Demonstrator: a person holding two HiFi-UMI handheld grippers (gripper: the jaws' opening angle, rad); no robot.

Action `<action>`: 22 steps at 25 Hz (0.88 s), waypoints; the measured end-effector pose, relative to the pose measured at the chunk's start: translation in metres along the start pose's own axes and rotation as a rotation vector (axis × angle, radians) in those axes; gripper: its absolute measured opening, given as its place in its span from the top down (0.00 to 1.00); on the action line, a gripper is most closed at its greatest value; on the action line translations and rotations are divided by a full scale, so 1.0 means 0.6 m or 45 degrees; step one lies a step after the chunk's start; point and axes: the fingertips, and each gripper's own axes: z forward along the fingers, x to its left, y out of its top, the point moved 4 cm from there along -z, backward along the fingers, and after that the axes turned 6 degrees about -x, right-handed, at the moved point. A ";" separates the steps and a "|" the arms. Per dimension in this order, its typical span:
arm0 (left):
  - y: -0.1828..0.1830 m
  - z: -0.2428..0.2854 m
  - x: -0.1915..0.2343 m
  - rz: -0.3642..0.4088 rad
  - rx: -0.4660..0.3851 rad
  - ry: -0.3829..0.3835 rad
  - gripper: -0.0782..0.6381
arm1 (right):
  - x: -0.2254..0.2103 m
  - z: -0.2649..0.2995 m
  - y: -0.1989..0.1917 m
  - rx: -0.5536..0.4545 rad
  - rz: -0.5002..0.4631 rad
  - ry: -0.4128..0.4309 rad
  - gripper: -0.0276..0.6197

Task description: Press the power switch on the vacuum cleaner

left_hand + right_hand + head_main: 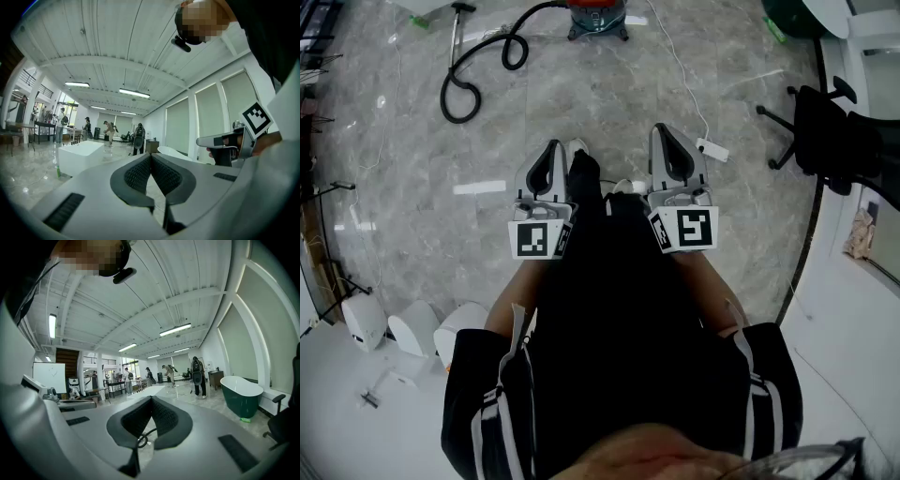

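The red vacuum cleaner (598, 13) stands on the marble floor at the far top of the head view, only partly in frame. Its black hose (478, 73) curls across the floor to the left. My left gripper (552, 148) and right gripper (664, 131) are held side by side in front of the person's body, well short of the vacuum. Both are shut with nothing between the jaws. In the left gripper view the jaws (151, 156) meet at the tip, and the same shows in the right gripper view (151, 399). No power switch is visible.
A white cable (684, 80) runs over the floor from the vacuum toward the right gripper. A black office chair (825, 131) stands at the right. White rounded objects (412, 328) sit at the lower left. A green bathtub (241, 393) and distant people show in the gripper views.
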 end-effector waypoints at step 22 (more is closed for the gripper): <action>0.037 0.128 0.198 -0.091 -0.077 -0.012 0.87 | 0.061 0.224 0.023 0.040 -0.071 -0.022 0.93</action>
